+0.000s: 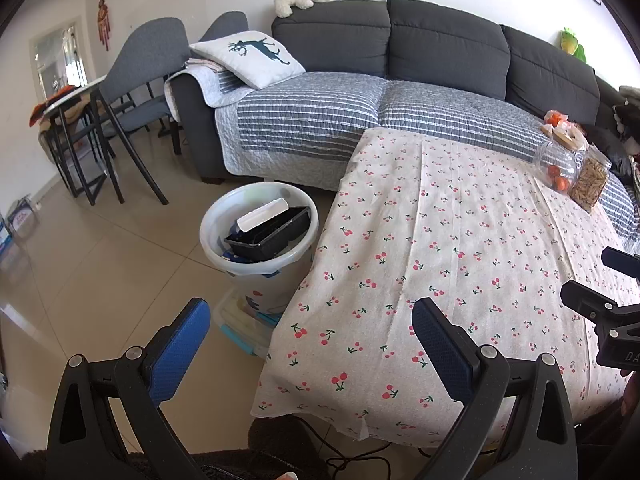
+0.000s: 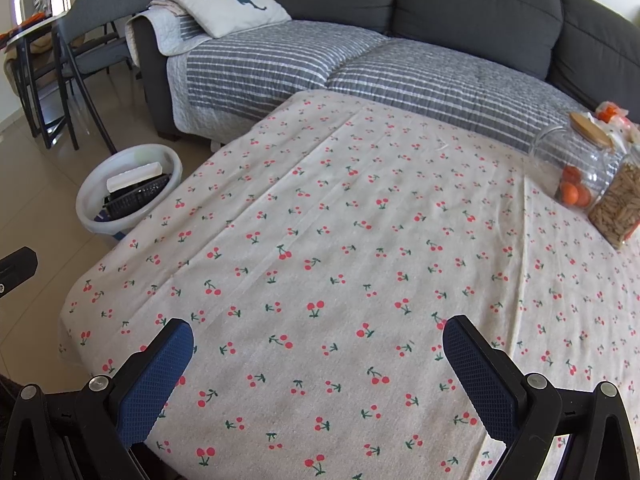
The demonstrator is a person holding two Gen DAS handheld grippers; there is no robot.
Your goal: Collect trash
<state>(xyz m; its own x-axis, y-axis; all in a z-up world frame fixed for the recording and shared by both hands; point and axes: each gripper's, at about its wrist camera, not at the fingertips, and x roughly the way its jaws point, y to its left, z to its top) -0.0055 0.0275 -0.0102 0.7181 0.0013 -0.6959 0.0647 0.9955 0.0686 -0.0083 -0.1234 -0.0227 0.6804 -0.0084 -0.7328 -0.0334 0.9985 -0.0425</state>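
Beside cherry-print table (image 2: 340, 240), bin (image 1: 256, 240) holds black tray (image 1: 268, 234), white foam piece (image 1: 262, 216). Left gripper (image 1: 310, 322), right gripper (image 2: 318, 340): fingers apart, empty. I judge trash light, stiff; grab rims.

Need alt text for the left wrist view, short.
Open left gripper hovers over the edge of a cherry-print table, holding nothing. A white bin on the floor holds a black tray; grey sofa behind, jars at the far right.
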